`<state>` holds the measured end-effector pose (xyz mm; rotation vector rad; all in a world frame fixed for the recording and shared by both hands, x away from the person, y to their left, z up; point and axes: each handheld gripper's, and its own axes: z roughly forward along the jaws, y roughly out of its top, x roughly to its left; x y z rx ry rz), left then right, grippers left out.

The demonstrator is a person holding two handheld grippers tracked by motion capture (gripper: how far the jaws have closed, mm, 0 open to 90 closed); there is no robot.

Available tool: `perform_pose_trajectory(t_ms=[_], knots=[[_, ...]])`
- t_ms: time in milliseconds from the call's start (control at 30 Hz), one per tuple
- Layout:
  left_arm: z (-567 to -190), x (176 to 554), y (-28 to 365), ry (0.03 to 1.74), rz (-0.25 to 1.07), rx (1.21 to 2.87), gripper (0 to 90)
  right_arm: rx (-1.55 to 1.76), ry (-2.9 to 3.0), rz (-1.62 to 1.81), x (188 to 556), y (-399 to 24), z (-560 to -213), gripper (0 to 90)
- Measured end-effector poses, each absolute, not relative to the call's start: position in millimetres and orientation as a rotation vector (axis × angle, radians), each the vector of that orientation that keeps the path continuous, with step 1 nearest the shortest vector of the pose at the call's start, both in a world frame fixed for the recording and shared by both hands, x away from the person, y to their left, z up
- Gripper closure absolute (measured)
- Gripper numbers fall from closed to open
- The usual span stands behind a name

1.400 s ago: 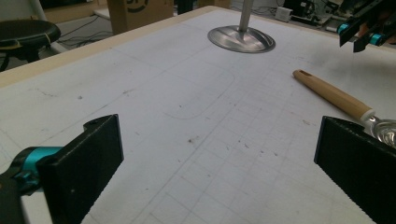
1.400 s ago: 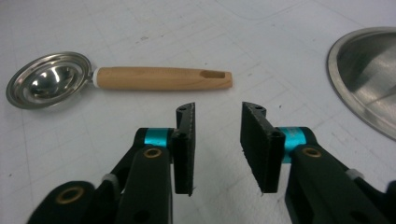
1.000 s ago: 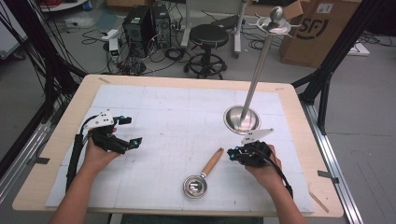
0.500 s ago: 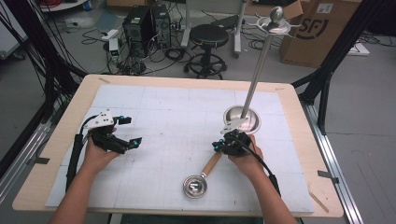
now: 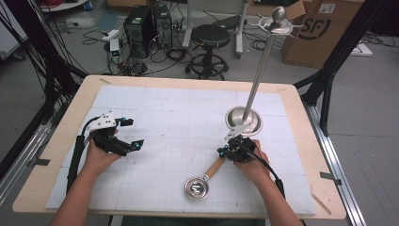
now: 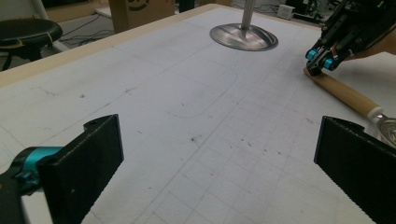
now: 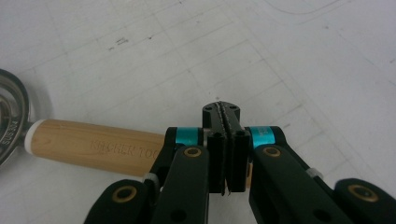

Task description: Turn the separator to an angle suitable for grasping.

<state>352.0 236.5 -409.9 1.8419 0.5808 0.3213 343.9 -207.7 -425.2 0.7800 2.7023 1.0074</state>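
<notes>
Left gripper [image 5: 127,134] held low in the left hand [image 5: 99,153], jaws wide apart, forearm in from the bottom edge; right gripper [image 7: 225,114] gripped in the right hand [image 5: 254,162], tilted down, jaws pressed together with nothing between, cable trailing back along the wrist.

On the table [image 5: 301,113], the right gripper [image 5: 225,149] sits at the end of the ladle [image 5: 203,181]'s wooden handle, just in front of the stand [image 5: 244,118]'s base. The left gripper [image 5: 131,134] hovers well apart, its 2 jaws spread wide.
</notes>
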Motion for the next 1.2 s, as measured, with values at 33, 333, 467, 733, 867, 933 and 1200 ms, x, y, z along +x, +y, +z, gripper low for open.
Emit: perform_pose_trajectory(t_ms=[33,333,467,733,867,933,1200], knots=[[-410,352,237,0.581,0.321,1.844,1.9,0.780,2.703,1.009,343,-210,-425,88.8],[-410,352,236,0.582,0.319,1.845,1.9,0.812,2.694,1.038,328,-228,-426,88.8],[-410,352,235,0.578,0.319,1.849,1.9,0.820,2.694,1.035,322,-234,-425,88.8],[-411,352,235,0.580,0.318,1.850,1.9,0.809,2.696,1.025,311,-242,-424,88.7],[-411,352,235,0.579,0.317,1.853,1.9,0.812,2.695,1.036,311,-242,-425,88.4],[-411,352,234,0.581,0.318,1.853,1.9,0.809,2.690,1.047,311,-242,-425,86.8],[-412,353,235,0.580,0.315,1.853,1.9,0.732,2.659,1.205,307,-249,-413,57.8]])
